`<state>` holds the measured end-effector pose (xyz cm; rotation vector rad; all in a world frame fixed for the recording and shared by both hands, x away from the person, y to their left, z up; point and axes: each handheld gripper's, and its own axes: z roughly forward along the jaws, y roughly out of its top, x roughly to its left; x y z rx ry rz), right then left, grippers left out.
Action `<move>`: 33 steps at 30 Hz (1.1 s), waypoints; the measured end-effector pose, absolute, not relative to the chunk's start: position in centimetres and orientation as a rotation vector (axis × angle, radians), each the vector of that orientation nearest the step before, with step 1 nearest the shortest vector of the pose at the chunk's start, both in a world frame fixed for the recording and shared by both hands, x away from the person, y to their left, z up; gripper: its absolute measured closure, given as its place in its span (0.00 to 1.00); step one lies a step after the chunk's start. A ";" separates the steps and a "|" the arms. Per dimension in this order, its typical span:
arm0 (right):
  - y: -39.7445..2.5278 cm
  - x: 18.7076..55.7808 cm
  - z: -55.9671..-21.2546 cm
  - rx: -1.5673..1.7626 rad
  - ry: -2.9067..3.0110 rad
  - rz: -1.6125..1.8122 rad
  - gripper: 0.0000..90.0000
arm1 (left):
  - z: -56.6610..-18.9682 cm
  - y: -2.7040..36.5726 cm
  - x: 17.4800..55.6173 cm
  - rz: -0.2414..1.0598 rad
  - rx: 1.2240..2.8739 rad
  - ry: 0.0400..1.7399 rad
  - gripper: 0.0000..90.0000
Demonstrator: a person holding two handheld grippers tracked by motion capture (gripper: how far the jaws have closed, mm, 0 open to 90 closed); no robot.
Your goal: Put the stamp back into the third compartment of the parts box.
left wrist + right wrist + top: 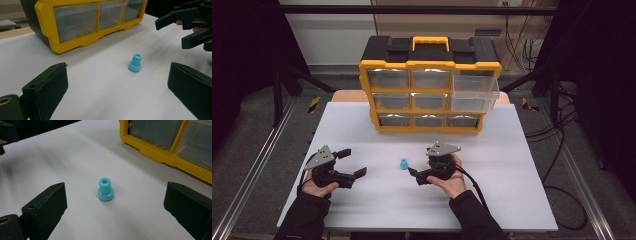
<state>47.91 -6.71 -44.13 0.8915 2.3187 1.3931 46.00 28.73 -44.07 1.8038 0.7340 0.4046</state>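
Nearest me, low in the high view, my left gripper (pixel 351 163) and right gripper (pixel 411 171) both gape, holding nothing. Between them, mid-frame on the white table (pixel 512 165), stands the small blue stepped plastic bushing (pixel 404 164), upright; beyond, upper centre, sits the yellow-and-black drawer organiser (pixel 430 85), its top right clear drawer (pixel 475 92) pulled out.

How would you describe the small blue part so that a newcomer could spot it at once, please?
Start at the yellow organizer at the back of the white table. In front of it, on bare table beside the right gripper, stands the blue part: the only blue item, upright, with a holed top.
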 end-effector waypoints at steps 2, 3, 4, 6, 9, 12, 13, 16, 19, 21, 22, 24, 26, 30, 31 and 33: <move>-6.3 48.0 -44.2 0.889 2.325 1.384 0.06 | -44.1 28.7 46.0 0.405 1.805 0.735 0.03; -6.1 48.1 -44.2 0.887 2.329 1.382 0.06 | -44.1 28.7 46.0 0.404 1.805 0.735 0.03; -5.9 48.1 -44.2 0.890 2.331 1.380 0.06 | -44.1 28.7 46.0 0.404 1.806 0.735 0.03; -5.5 48.3 -44.2 0.886 2.335 1.376 0.06 | -44.1 28.7 46.0 0.403 1.805 0.733 0.03; -4.8 48.5 -44.3 0.881 2.347 1.364 0.06 | -44.1 28.8 46.0 0.404 1.805 0.734 0.03; -4.3 48.8 -44.6 0.884 2.359 1.352 0.06 | -44.1 28.8 46.0 0.403 1.804 0.734 0.03; -4.1 48.8 -44.6 0.887 2.363 1.348 0.07 | -44.1 28.8 46.0 0.403 1.804 0.734 0.03; -3.7 49.0 -44.8 0.889 2.372 1.338 0.07 | -44.1 28.8 46.0 0.404 1.805 0.734 0.03; -3.3 49.3 -45.0 0.888 2.379 1.322 0.07 | -44.1 28.7 46.0 0.405 1.806 0.733 0.03; -3.1 49.5 -45.0 0.895 2.381 1.315 0.07 | -44.1 28.7 46.0 0.405 1.806 0.734 0.03; -3.1 49.5 -45.1 0.902 2.384 1.309 0.07 | -44.1 28.7 46.0 0.404 1.806 0.734 0.03; -2.9 49.7 -45.2 0.910 2.389 1.298 0.08 | -44.1 28.8 46.0 0.404 1.805 0.735 0.03; -2.7 49.9 -45.4 0.912 2.393 1.280 0.10 | -44.1 28.8 46.0 0.404 1.806 0.735 0.03; -2.4 50.1 -45.7 0.909 2.408 1.267 0.13 | -44.1 28.7 46.0 0.405 1.807 0.736 0.03; -2.3 50.2 -45.7 0.911 2.409 1.265 0.14 | -44.1 28.8 46.0 0.406 1.807 0.736 0.03; -2.2 50.3 -45.8 0.912 2.418 1.261 0.16 | -44.1 28.8 46.0 0.403 1.806 0.737 0.03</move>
